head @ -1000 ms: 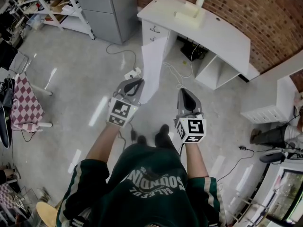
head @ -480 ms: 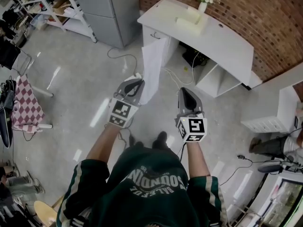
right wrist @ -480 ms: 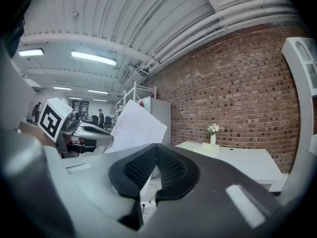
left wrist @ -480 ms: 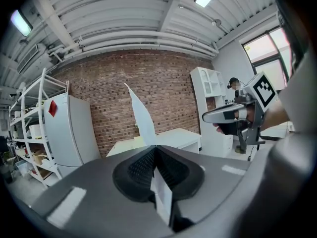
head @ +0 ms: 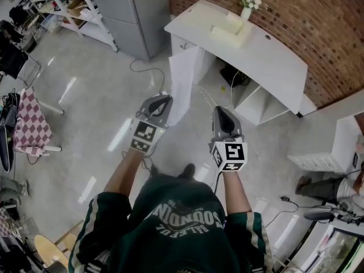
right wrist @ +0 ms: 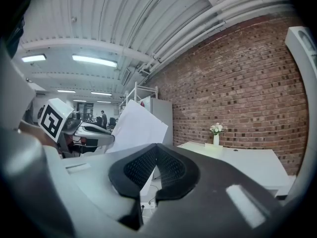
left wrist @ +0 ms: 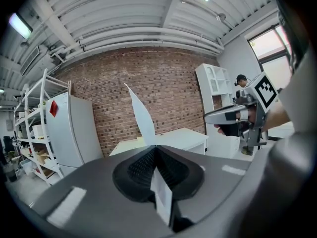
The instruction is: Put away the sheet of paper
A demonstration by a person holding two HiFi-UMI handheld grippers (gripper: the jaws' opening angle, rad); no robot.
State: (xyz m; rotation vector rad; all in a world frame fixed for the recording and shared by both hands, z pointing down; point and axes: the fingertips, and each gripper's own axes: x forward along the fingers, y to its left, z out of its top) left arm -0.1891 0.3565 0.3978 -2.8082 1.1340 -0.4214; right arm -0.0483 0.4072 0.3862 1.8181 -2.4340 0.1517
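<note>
A white sheet of paper (head: pixel 181 84) stands up from my left gripper (head: pixel 162 100), whose jaws are shut on its lower edge. In the left gripper view the sheet of paper (left wrist: pixel 141 117) rises from between the pads of the left gripper (left wrist: pixel 155 148), and a strip of it shows below the pads. My right gripper (head: pixel 223 116) is held beside it, about a hand's width to the right, shut with nothing in it. The right gripper view shows its jaws (right wrist: pixel 156 148) pressed together and the sheet of paper (right wrist: pixel 134 128) off to the left.
A white curved desk (head: pixel 267 50) stands ahead against a brick wall (head: pixel 318 16), with a vase of flowers (head: pixel 248 4) and a pale box (head: pixel 230 24) on it. A grey cabinet (head: pixel 133 10) and shelving (head: pixel 62 7) are to the left. Cables (head: pixel 148 67) lie on the floor.
The person has walked a little closer to the white desk. Both grippers keep their pose, and the sheet stays clamped in the left one.
</note>
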